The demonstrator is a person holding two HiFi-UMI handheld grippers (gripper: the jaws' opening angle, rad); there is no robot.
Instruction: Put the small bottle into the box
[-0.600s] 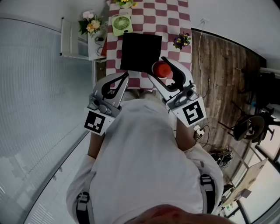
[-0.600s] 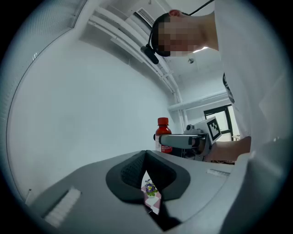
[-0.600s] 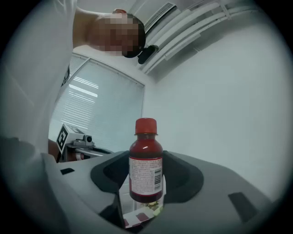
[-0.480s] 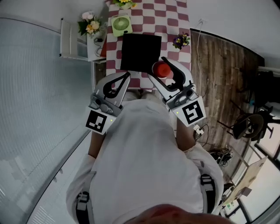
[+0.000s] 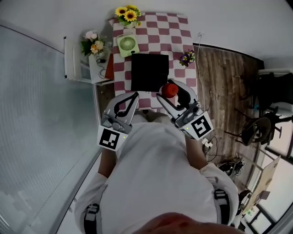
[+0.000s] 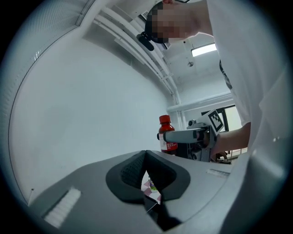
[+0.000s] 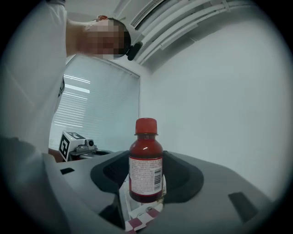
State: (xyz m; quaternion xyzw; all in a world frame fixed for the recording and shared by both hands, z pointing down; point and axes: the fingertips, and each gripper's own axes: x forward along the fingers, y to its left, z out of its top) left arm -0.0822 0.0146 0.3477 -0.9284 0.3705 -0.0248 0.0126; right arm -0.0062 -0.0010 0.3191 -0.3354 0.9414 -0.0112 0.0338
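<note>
A small red bottle (image 5: 170, 89) with a red cap and a white label stands upright in the air between the jaws of my right gripper (image 5: 170, 91), which is shut on it. In the right gripper view the bottle (image 7: 146, 164) fills the gap between the two pads. It hangs over the near right corner of the black box (image 5: 149, 71) on the checkered table (image 5: 178, 27). My left gripper (image 5: 134, 95) is held up at the left, shut and empty. In the left gripper view its jaw tips (image 6: 145, 155) meet, and the bottle (image 6: 165, 135) shows beyond them.
On the table behind the box are a green fan (image 5: 127, 45), sunflowers (image 5: 127, 13) and a small pot of purple flowers (image 5: 186, 57). A white shelf with a flower vase (image 5: 90, 42) stands to the left. A chair (image 5: 256, 130) and cables lie on the wooden floor to the right.
The head view has pulled back, so more of the table's far end shows. Both grippers and the bottle keep about the same places relative to the box.
</note>
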